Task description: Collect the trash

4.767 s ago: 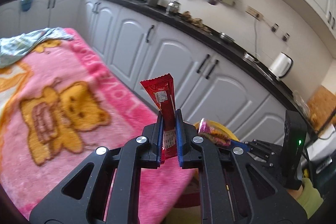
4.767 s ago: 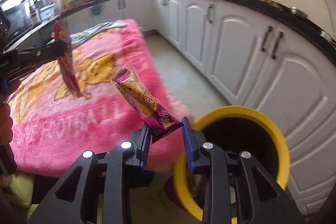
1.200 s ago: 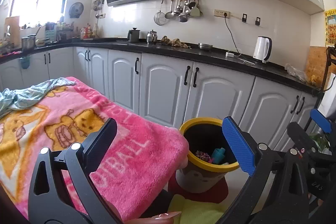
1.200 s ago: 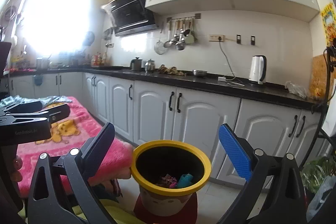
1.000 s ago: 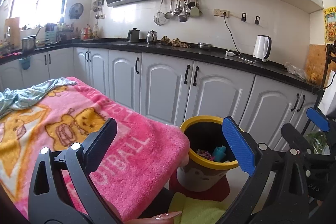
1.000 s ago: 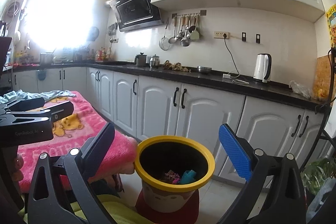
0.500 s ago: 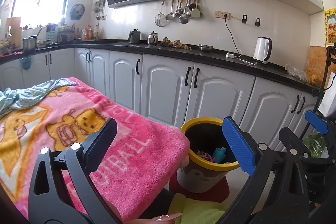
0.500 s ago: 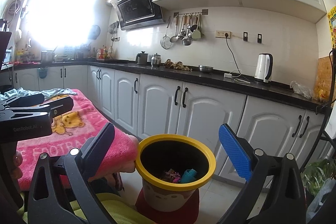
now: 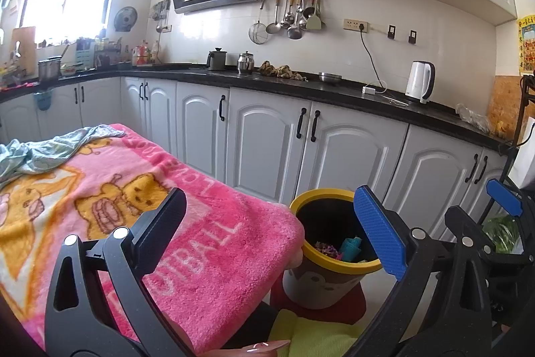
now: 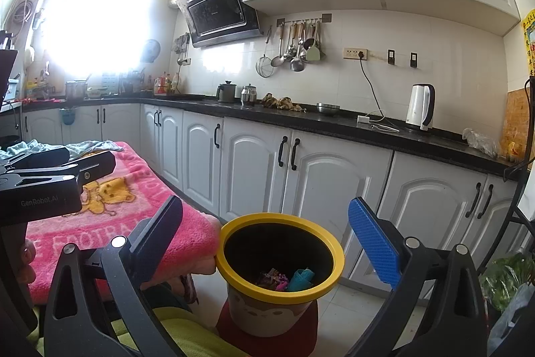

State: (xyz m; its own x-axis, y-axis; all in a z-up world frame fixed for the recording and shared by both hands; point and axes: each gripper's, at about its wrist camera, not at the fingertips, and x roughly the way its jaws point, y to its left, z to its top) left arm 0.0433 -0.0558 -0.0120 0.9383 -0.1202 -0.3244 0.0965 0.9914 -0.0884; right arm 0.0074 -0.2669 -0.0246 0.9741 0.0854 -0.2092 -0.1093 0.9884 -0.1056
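A yellow-rimmed bin [image 9: 302,199] [image 10: 334,243] stands on the floor on a red base, beside the corner of a pink blanket. Inside it lie wrappers [image 9: 324,247] [image 10: 272,278] and a teal scrap [image 9: 350,245] [image 10: 301,278]. My left gripper [image 9: 271,216] is open and empty, hovering over the blanket's corner, left of the bin. My right gripper [image 10: 265,219] is open and empty too, above the bin's near side. The left gripper's body [image 10: 50,179] shows at the left of the right wrist view; the right gripper's blue pad [image 9: 503,197] shows at the right of the left wrist view.
The pink cartoon blanket [image 9: 100,189] [image 10: 110,206] covers a table, with a pale green cloth [image 9: 43,149] at its far end. White cabinets [image 9: 334,153] under a black counter run behind the bin. A kettle [image 9: 420,82] stands on the counter. A yellow-green sleeve [image 9: 317,337] lies below.
4.8 s ago each gripper was shut on a wrapper near the bin; now both are open and empty, drawn back, with wrappers in the bin. Over the last second almost nothing moves.
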